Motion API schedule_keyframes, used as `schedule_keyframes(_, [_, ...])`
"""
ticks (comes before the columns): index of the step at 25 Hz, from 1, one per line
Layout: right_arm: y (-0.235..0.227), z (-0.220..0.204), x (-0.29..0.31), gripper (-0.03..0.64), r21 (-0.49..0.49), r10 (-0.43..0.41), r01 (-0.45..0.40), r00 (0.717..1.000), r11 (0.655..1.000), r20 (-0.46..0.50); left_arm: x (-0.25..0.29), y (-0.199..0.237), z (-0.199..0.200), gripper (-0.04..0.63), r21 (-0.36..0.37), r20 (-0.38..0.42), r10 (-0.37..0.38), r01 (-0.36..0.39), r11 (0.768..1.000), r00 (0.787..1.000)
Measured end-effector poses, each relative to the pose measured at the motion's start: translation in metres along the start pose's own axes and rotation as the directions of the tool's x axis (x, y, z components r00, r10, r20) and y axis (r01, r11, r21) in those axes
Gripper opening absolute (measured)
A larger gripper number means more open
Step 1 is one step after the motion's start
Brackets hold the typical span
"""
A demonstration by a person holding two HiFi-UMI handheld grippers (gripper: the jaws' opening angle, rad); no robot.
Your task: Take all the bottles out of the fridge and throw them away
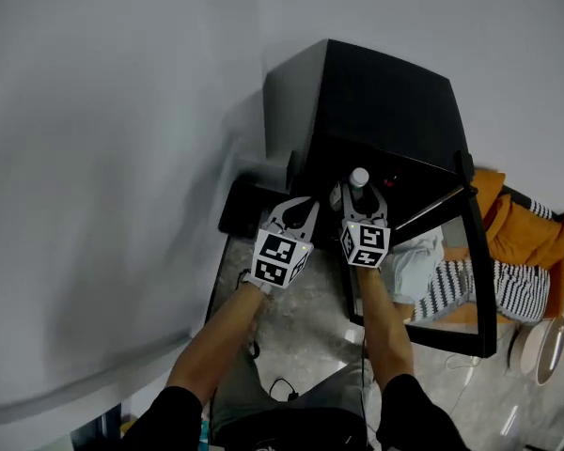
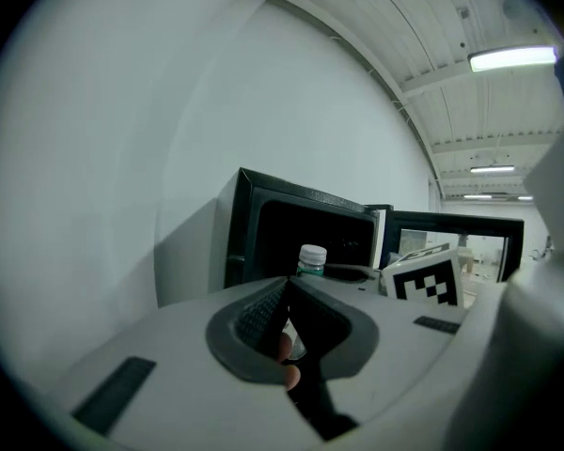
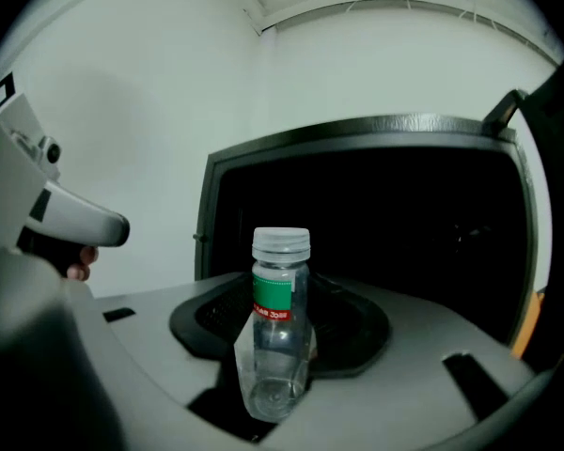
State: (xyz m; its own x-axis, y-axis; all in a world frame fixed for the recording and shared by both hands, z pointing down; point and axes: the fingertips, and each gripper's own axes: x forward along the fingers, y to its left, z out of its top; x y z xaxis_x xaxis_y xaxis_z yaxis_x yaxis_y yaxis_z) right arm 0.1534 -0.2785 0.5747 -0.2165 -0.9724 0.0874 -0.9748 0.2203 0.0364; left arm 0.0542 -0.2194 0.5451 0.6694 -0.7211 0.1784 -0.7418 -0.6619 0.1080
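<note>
A small clear bottle (image 3: pixel 280 332) with a white cap and a green label stands upright between the jaws of my right gripper (image 3: pixel 280 299), which is shut on it. In the head view the bottle (image 1: pixel 359 178) and right gripper (image 1: pixel 360 198) are in front of the black mini fridge (image 1: pixel 376 111), whose door (image 1: pixel 475 261) hangs open to the right. The fridge's inside (image 3: pixel 385 224) is dark, and I cannot make out anything in it. My left gripper (image 1: pixel 297 210) is beside the right one, shut and empty. From the left gripper (image 2: pixel 285 294), the bottle's cap (image 2: pixel 311 256) shows just past the closed jaws.
A white wall runs along the left. A black block (image 1: pixel 240 205) sits on the floor by the fridge's left side. Behind the open door are an orange seat (image 1: pixel 522 228), striped cloth (image 1: pixel 493 289) and pale cloth (image 1: pixel 415 261). A black cable (image 1: pixel 282 385) lies on the stone floor.
</note>
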Motion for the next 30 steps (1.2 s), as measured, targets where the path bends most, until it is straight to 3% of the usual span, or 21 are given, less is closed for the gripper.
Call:
schedule_keyframes(3, [0.017,0.029,-0.018,0.184,-0.004,-0.028,0.028,1.0,1.0,0.006,-0.018,0.009,0.02,0.006,-0.004,-0.02,-0.031,0.031,1.0,0.999])
schedule_keyframes(7, [0.031,0.075,-0.041,0.184,0.016,-0.016,0.015,1.0,1.0,0.02,-0.039,0.017,0.049,0.006,-0.036,-0.021,0.003,-0.004,0.999,1.0])
schedule_keyframes(16, [0.066,0.162,-0.107,0.184,-0.02,0.176,-0.175,0.982,0.984,0.063,-0.081,-0.004,0.103,0.006,-0.047,0.017,0.137,-0.137,0.99,0.99])
schedule_keyframes(23, [0.119,0.178,-0.124,0.184,-0.03,0.309,-0.307,0.949,0.951,0.067,-0.126,0.011,0.129,0.006,-0.036,0.063,0.229,-0.227,0.973,0.971])
schedule_keyframes(30, [0.189,0.181,-0.098,0.184,-0.012,0.357,-0.357,0.931,0.934,0.08,-0.175,0.075,0.133,0.006,-0.016,0.07,0.288,-0.288,0.958,0.955])
